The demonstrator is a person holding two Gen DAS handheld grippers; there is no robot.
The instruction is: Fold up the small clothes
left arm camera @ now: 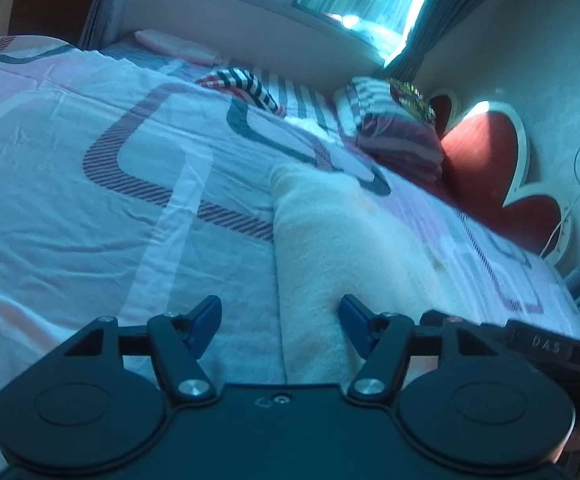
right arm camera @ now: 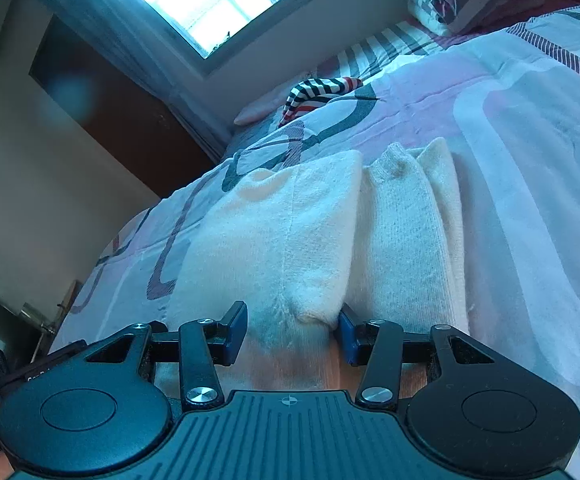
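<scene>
Cream knit garment point(right arm camera: 321, 232) lies flat on the patterned bedspread point(left arm camera: 90, 208), already folded lengthwise into a long narrow strip: sides brought in, layered edges showing at 1 o'clock in the right wrist view. In the left wrist view it runs from the fingers up toward 12 o'clock.

Left gripper point(left arm camera: 280, 326): jaws apart, released, nothing pinched; one finger over the garment's near end, the other over bare bedspread at 9 o'clock.

Right gripper point(right arm camera: 291, 330): jaws apart, straddling a small bunched hem fold at the near end. Right pad looks to touch the fabric, left pad clear, so no clamp.

Progress estimate: lengthwise folds done, crosswise fold of near end toward far end likely still left. Striped garment point(right arm camera: 317, 94) sits crumpled at 12 o'clock, well apart, apparently still unfolded. Pillows point(left arm camera: 393, 128) at 1 o'clock.
</scene>
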